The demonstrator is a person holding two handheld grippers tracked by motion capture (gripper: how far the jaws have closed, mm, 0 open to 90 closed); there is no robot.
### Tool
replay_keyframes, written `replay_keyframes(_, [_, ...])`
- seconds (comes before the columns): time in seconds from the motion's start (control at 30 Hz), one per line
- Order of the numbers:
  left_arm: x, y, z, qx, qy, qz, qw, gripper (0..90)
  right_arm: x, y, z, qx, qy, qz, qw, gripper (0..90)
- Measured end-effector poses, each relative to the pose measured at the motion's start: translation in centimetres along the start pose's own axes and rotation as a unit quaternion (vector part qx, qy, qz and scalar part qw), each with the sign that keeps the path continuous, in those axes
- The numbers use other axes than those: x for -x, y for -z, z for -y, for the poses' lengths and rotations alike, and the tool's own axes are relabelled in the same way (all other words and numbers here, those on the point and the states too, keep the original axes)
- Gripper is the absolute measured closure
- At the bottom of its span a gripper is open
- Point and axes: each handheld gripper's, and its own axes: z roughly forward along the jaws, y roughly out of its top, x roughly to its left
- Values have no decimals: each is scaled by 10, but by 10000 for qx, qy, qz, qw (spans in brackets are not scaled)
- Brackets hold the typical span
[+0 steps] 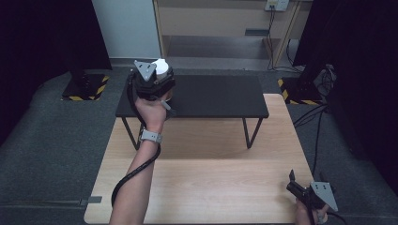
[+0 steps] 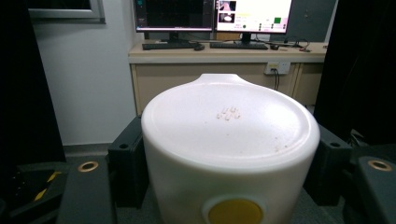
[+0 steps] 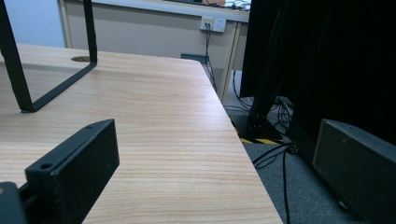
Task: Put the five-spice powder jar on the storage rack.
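White, smooth plastic by the look of it: the tub (image 2: 229, 154) is a round, straight-walled container with a flat lid, a small tab at the lid's far edge and a yellow disc low on the near wall. It sits clamped between the jaws of the left gripper (image 1: 152, 84), one jaw pressed to each side of the wall just under the lid's rim. In the high view the tub (image 1: 161, 66) is held up over the near left part of the black shelf (image 1: 216, 96), which stands on the wooden table (image 1: 206, 187); whether its base touches the shelf I cannot tell.

The wall looks stiff and glossy, so I judge it rigid but slippery, likely to slide if the squeeze slackens. It seems light, though the closed lid hides the contents, so the weight is a guess. The present hold across the widest part of the wall, below the rim, looks like the sound place to take it; the lid and tab would be poor places, since the lid might pop off.

The right gripper (image 1: 300, 187) rests at the table's near right corner, its jaws spread wide with nothing between them, well apart from the tub. Beyond the table stand a desk and monitors (image 2: 212, 14).
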Motion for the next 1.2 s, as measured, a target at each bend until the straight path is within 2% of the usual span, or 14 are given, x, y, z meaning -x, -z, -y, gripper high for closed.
replay_keyframes(0.1, [-1, -6, 2, -47, -1, 14, 10000, 305, 0, 0, 0, -7, -10, 5, 10000, 6])
replay_keyframes(0.2, [-5, -11, -3, -135, -10, 66, 9999, 305, 0, 0, 0, -10, 13, 0, 10000, 6])
replay_keyframes(0.37, [-6, -11, 1, -80, 2, 74, 9999, 305, 0, 0, 0, -13, 9, 9, 10000, 6])
replay_keyframes(0.5, [-6, -12, 0, -80, -83, 112, 9999, 303, -1, 0, 0, -11, 22, 13, 10000, 6])
replay_keyframes(0.67, [-7, -11, 3, -50, -4, 90, 9999, 301, -1, 0, 0, -15, -9, 37, 10000, 6])
replay_keyframes(0.73, [-5, -11, 2, -90, -67, 58, 9999, 299, -2, 0, 0, -10, -10, 44, 10000, 6])
replay_keyframes(0.77, [-4, -11, 1, -126, -107, 45, 9999, 295, -2, 0, 0, -8, -6, 42, 10000, 6])
replay_keyframes(0.8, [-4, -12, 1, -148, -106, 71, 9998, 251, -2, 0, 0, -5, -3, 40, 10000, 6])
replay_keyframes(0.87, [-5, -11, 3, -98, -94, 119, 9998, 225, -2, 1, 0, -4, -8, 40, 10000, 6])
replay_keyframes(1.0, [-9, -2, 5, 77, -74, 188, 9998, 175, -1, 1, 0, 1, -18, 24, 10000, 6])
replay_keyframes(1.07, [-14, 7, 5, 130, -9, 299, 9995, 64, -1, 1, 1, 6, -21, 11, 10000, 6])
replay_keyframes(1.1, [-19, 20, 9, 212, 18, 318, 9993, 37, 0, 1, 1, 11, -18, 6, 10000, 6])
replay_keyframes(1.13, [-19, 20, 9, 212, 18, 318, 9993, 18, 0, 1, 1, 11, -18, 6, 10000, 6])
replay_keyframes(1.2, [-29, 37, 18, 330, 117, 503, 9981, 21, 0, 1, 1, 10, -15, -14, 10000, 6])
